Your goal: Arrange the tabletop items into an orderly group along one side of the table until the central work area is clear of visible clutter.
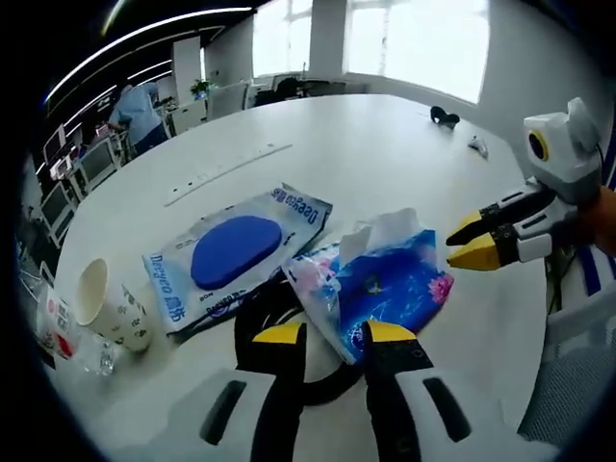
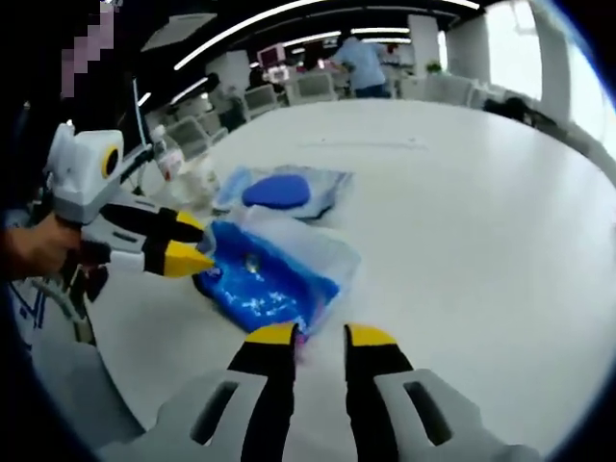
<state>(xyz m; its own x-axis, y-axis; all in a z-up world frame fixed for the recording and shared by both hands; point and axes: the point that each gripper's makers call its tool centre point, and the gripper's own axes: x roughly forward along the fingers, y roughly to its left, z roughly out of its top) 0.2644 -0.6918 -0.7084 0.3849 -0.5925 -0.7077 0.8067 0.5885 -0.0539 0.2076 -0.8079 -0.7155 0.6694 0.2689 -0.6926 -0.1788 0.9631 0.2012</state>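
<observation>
Both grippers, left [image 1: 327, 334] and right [image 2: 320, 335], hover with jaws apart, holding nothing, closing in on the tissue pack [image 1: 380, 286]. Next move, I'd guess: grab it and slide it sideways.

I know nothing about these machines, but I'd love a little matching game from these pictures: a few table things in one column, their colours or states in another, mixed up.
Things:
1. soft tissue pack
2. paper cup
3. flat plastic pouch
4. tips of the left tool

Descriptions:
A. yellow, parted, with nothing between them
B. lying on its side near the table's edge
C. bright blue floral wrap, white tissue sticking out on top
D. pale blue, with a dark blue oval showing on it

Pairs: 1-C, 2-B, 3-D, 4-A
</observation>
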